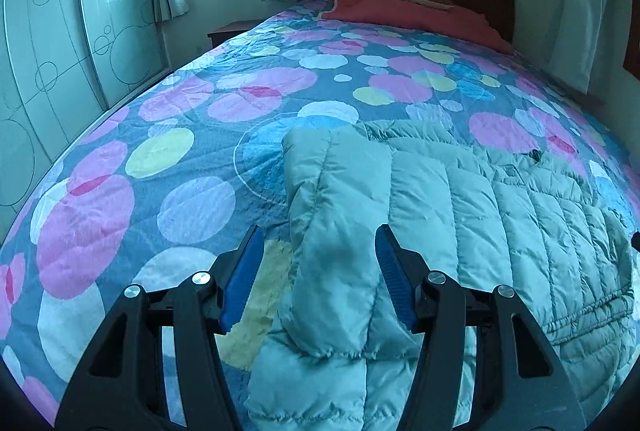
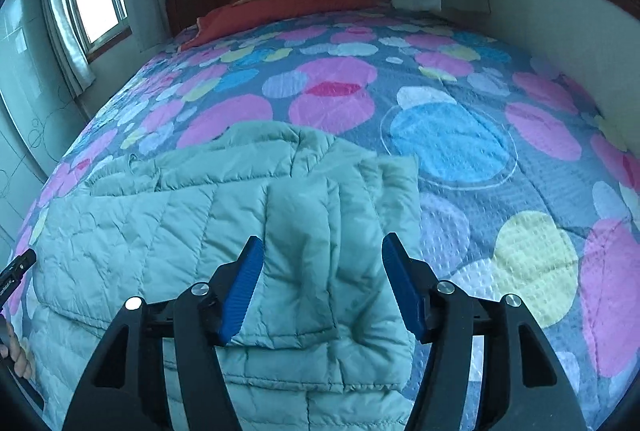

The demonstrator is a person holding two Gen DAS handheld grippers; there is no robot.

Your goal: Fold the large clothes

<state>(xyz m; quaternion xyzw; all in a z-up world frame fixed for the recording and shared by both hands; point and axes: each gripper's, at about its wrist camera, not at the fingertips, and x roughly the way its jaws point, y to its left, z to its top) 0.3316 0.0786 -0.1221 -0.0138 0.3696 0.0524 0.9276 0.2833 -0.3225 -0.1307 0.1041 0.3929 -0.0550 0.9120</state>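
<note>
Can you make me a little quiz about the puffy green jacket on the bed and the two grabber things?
1. True or false: the left gripper is pinching the puffy jacket tight.
2. What lies folded over the jacket between the right gripper fingers? A) a sleeve B) a towel C) a sock
3. Fill in: the jacket lies on a bedspread covered in coloured ____.

Key: 1 false, both grippers are open. 2 A. 3 circles.
</note>
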